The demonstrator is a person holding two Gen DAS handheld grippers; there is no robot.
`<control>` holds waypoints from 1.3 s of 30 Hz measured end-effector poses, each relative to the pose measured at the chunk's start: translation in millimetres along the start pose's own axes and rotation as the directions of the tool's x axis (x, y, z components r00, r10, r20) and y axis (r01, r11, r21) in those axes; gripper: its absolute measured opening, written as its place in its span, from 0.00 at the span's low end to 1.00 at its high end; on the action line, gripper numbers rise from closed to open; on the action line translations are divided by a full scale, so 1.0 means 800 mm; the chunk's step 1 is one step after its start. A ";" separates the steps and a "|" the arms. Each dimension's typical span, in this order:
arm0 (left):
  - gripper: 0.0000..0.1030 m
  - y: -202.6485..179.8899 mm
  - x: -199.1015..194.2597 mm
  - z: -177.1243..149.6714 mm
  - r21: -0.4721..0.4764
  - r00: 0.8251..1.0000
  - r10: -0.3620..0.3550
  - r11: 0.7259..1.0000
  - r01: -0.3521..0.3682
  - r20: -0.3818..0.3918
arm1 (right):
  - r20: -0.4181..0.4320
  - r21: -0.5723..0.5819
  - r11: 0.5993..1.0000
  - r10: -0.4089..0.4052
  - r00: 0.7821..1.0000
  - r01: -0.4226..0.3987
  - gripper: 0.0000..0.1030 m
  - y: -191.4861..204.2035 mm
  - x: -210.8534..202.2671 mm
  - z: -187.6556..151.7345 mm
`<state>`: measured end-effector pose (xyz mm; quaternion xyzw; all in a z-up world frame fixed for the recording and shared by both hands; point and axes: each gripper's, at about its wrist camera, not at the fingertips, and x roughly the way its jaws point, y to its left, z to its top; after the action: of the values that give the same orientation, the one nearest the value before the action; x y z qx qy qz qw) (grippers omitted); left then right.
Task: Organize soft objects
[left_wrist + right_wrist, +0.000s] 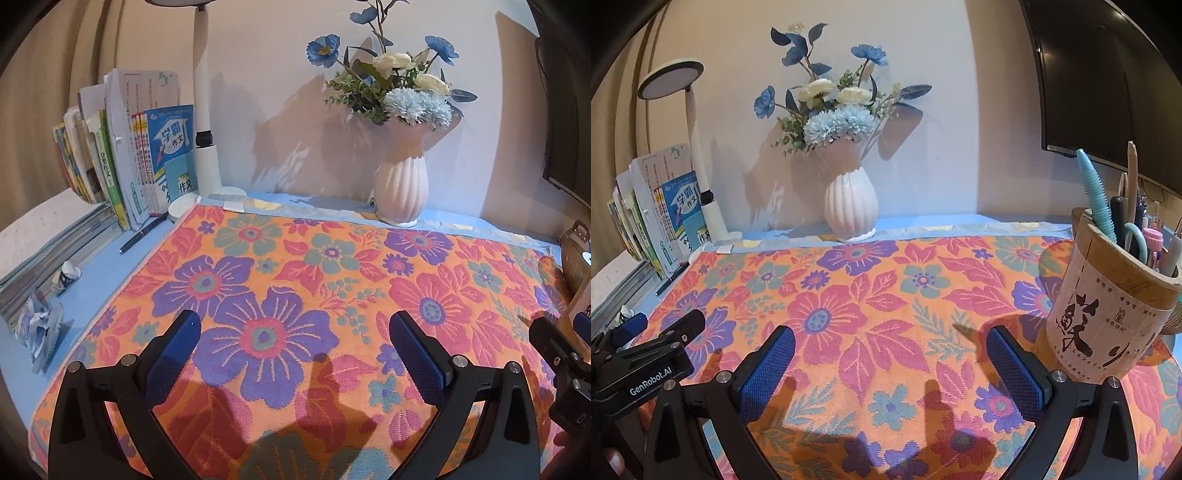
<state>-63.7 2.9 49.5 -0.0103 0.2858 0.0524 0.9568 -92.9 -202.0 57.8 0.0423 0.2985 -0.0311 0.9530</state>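
An orange floral towel [314, 280] lies spread flat over the blue desk; it also shows in the right wrist view [886, 295]. My left gripper [295, 325] hovers open and empty above the towel's near left part. My right gripper [890, 343] hovers open and empty above the towel's near right part, close to the pen holder. Each gripper appears at the edge of the other's view: the right one [561, 354], the left one [661, 332].
A white vase of blue and white flowers [400, 184] stands at the towel's far edge. Books [122, 162] and a white lamp [205, 122] stand at the left. Crumpled paper [38, 325] and a pen [142, 232] lie left. A bamboo pen holder [1108, 306] stands right.
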 end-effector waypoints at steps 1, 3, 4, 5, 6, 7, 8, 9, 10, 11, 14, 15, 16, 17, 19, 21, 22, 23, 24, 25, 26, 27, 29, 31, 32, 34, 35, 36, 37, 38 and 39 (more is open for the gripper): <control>0.99 -0.001 0.000 0.000 0.002 1.000 0.001 1.000 -0.001 0.000 | -0.004 0.000 1.000 -0.001 1.000 0.001 1.00 0.000 0.001 0.000; 0.99 -0.001 0.000 0.000 0.003 1.000 0.001 1.000 -0.001 -0.002 | -0.008 0.000 1.000 -0.003 1.000 0.003 1.00 0.001 0.002 0.000; 0.99 -0.001 0.001 0.000 0.003 1.000 0.001 1.000 -0.001 -0.004 | -0.007 0.000 1.000 -0.002 1.000 0.002 1.00 0.001 0.002 0.000; 0.99 0.000 0.001 0.000 0.001 1.000 0.000 1.000 0.000 -0.006 | -0.008 0.000 1.000 -0.002 1.000 0.002 1.00 0.001 0.002 0.000; 0.99 0.000 0.002 0.000 -0.002 1.000 -0.001 1.000 0.001 -0.010 | -0.011 0.000 1.000 -0.002 1.000 0.002 1.00 0.001 0.002 0.000; 0.99 0.002 0.003 0.000 -0.003 1.000 -0.002 1.000 0.002 -0.012 | -0.015 0.000 1.000 -0.003 1.000 0.003 1.00 0.001 0.003 0.000; 0.99 0.002 0.004 0.000 -0.005 1.000 -0.001 1.000 0.001 -0.014 | -0.020 0.000 1.000 -0.005 1.000 0.005 1.00 0.001 0.005 -0.001; 0.99 0.002 0.004 0.000 -0.006 1.000 -0.001 1.000 0.001 -0.016 | -0.026 0.000 1.000 -0.006 1.000 0.006 1.00 0.001 0.006 -0.001; 0.99 0.003 0.005 0.000 -0.006 1.000 -0.001 1.000 0.001 -0.018 | -0.031 0.000 1.000 -0.007 1.000 0.007 1.00 0.001 0.007 -0.001; 0.99 0.003 0.005 0.000 -0.005 1.000 -0.001 1.000 0.001 -0.019 | -0.031 0.000 1.000 -0.007 0.999 0.007 1.00 0.000 0.008 -0.001; 0.99 0.003 0.006 0.000 -0.003 1.000 -0.002 1.000 0.002 -0.021 | -0.029 0.002 1.000 -0.008 1.000 0.008 1.00 0.001 0.007 -0.001; 0.99 0.003 0.006 0.000 -0.003 1.000 -0.001 1.000 0.001 -0.022 | -0.030 0.003 1.000 -0.009 1.000 0.009 1.00 0.001 0.007 -0.002; 0.99 0.003 0.006 0.001 -0.002 1.000 -0.002 1.000 0.002 -0.023 | -0.030 0.003 1.000 -0.008 1.000 0.008 1.00 0.000 0.007 -0.002; 0.99 0.004 0.006 0.001 -0.002 1.000 -0.002 1.000 0.002 -0.022 | -0.030 0.002 1.000 -0.008 1.000 0.008 1.00 0.000 0.007 -0.001; 0.99 0.003 0.007 0.001 -0.003 1.000 -0.003 1.000 0.003 -0.023 | -0.030 0.001 1.000 -0.007 1.000 0.007 1.00 0.000 0.007 -0.001; 0.99 0.004 0.007 0.001 -0.002 1.000 -0.004 1.000 0.004 -0.024 | -0.030 0.001 1.000 -0.008 1.000 0.008 1.00 0.000 0.007 -0.001; 0.99 0.004 0.007 0.000 -0.002 1.000 -0.005 1.000 0.004 -0.025 | -0.030 0.001 1.000 -0.008 1.000 0.008 1.00 0.000 0.008 -0.001; 0.99 0.004 0.007 0.000 -0.002 1.000 -0.005 1.000 0.004 -0.025 | -0.030 0.001 1.000 -0.008 1.000 0.008 1.00 0.000 0.008 -0.002; 0.99 0.004 0.007 0.000 -0.002 1.000 -0.004 1.000 0.004 -0.024 | -0.030 0.001 1.000 -0.007 1.000 0.007 1.00 0.000 0.008 -0.001; 0.99 0.004 0.007 0.000 -0.002 1.000 -0.004 1.000 0.004 -0.024 | -0.030 0.001 1.000 -0.007 1.000 0.007 1.00 0.000 0.008 -0.001; 0.99 0.004 0.007 0.000 -0.003 1.000 -0.004 1.000 0.004 -0.024 | -0.030 0.001 1.000 -0.008 1.000 0.008 1.00 0.000 0.008 -0.001; 0.99 0.004 0.008 0.000 -0.003 1.000 -0.004 1.000 0.004 -0.023 | -0.030 0.001 1.000 -0.007 1.000 0.007 1.00 0.000 0.008 -0.001; 0.99 0.004 0.007 0.000 -0.003 1.000 -0.004 1.000 0.004 -0.025 | -0.031 0.001 1.000 -0.007 1.000 0.007 1.00 0.000 0.008 -0.001; 0.99 0.004 0.007 0.000 -0.003 1.000 -0.004 1.000 0.004 -0.024 | -0.032 0.001 1.000 -0.007 0.999 0.007 1.00 0.000 0.009 -0.002; 0.99 0.004 0.007 0.000 -0.003 1.000 -0.004 1.000 0.004 -0.024 | -0.033 0.001 1.000 -0.007 0.999 0.007 1.00 0.000 0.009 -0.002; 0.99 0.004 0.008 0.001 -0.002 1.000 -0.005 1.000 0.005 -0.025 | -0.034 0.002 1.000 -0.008 0.999 0.008 1.00 -0.001 0.009 -0.003; 0.99 0.004 0.008 0.001 -0.002 1.000 -0.005 1.000 0.005 -0.024 | -0.034 0.002 1.000 -0.008 0.999 0.008 1.00 -0.001 0.009 -0.003; 0.99 0.004 0.008 0.001 -0.002 1.000 -0.004 1.000 0.004 -0.024 | -0.034 0.002 1.000 -0.008 0.999 0.008 1.00 0.000 0.009 -0.002; 0.99 0.004 0.008 0.001 -0.003 1.000 -0.005 1.000 0.004 -0.025 | -0.034 0.002 1.000 -0.008 0.999 0.008 1.00 0.000 0.009 -0.002; 0.99 0.004 0.007 0.001 -0.003 1.000 -0.004 1.000 0.004 -0.025 | -0.034 0.002 1.000 -0.008 0.999 0.008 1.00 0.000 0.009 -0.002; 0.99 0.004 0.007 0.001 -0.003 1.000 -0.005 1.000 0.004 -0.025 | -0.034 0.002 1.000 -0.008 0.999 0.008 1.00 0.000 0.009 -0.002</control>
<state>-58.8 6.5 46.7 -0.0130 0.2976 0.0505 0.9533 -87.7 -202.3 52.3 0.0424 0.3147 -0.0344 0.9476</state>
